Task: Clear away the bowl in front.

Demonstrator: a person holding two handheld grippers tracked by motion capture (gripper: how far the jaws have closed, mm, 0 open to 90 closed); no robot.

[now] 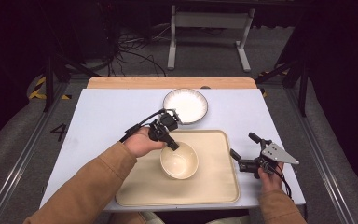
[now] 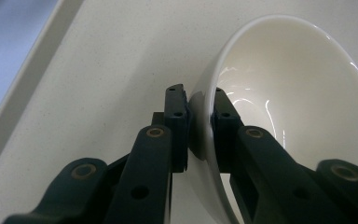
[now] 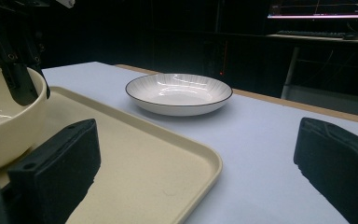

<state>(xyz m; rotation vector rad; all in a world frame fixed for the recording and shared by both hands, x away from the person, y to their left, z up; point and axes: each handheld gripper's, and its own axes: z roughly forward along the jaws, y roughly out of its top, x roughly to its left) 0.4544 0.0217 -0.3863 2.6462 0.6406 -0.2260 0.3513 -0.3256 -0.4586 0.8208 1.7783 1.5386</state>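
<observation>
A number 4 (image 1: 58,132) is written on the floor, left of the table (image 1: 102,116). The left gripper (image 1: 173,146) pinches the rim of the cream bowl (image 1: 179,161), one jaw inside and one outside. The bowl sits on the tan tray (image 1: 214,186), mouth up. A striped plate (image 1: 185,105) lies behind the tray. Right of the tray, the right gripper (image 1: 242,151) has its jaws spread wide, holding nothing.

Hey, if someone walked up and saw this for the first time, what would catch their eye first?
Probably the glossy cream ceramic bowl in the middle of the beige plastic tray, its rim pinched between the black fingers of the left gripper. Next, the white shallow plate with a thin dark rim on the pale table just beyond the tray, while the right gripper hangs open by the tray's right edge.
</observation>
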